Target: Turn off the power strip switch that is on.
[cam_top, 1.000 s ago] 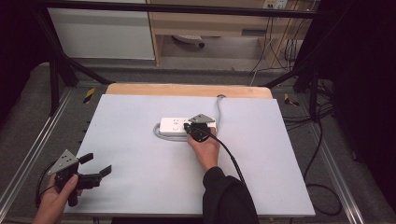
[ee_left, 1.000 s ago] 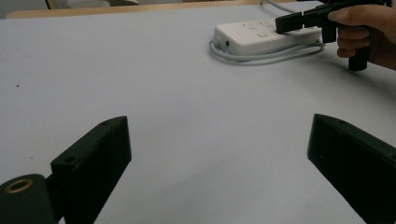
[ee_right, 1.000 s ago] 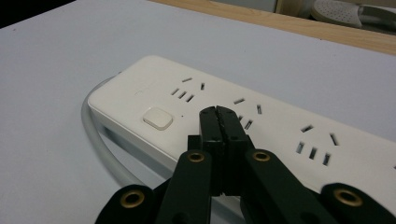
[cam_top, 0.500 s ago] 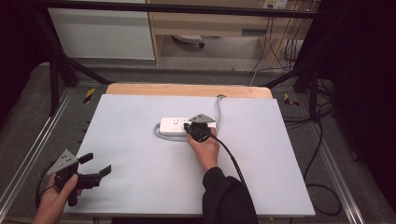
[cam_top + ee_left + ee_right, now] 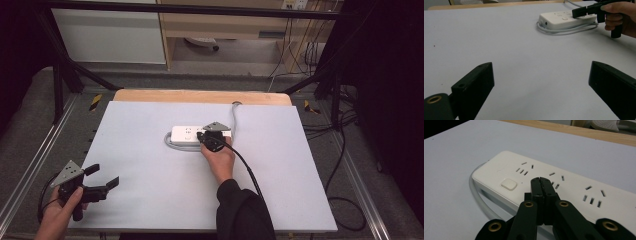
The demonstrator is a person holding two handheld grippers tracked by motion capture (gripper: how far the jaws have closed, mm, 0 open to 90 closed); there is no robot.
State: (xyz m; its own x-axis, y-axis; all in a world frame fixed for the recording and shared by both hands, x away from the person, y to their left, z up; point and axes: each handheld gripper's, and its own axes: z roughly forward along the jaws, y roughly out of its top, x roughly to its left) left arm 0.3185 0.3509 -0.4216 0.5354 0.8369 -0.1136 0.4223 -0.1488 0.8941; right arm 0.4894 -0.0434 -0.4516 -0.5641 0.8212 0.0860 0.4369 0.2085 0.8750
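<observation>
Both jaws of my right gripper (image 5: 541,182) are pressed together, empty, over the power strip (image 5: 564,187) at frame centre, near its switch (image 5: 509,184). My left gripper (image 5: 102,180), lower left, has jaws wide apart above the tabletop (image 5: 150,125).

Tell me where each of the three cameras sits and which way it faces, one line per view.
High view: above the person's side, looking forward and down on the table; both forearms enter from the bottom, left gripper open, right gripper at the power strip.
Left gripper view: low over the table, looking along its spread jaws toward the power strip and the right gripper.
Right gripper view: just above the power strip, its jaws shut near the switch button.
Shared: the power strip.
</observation>
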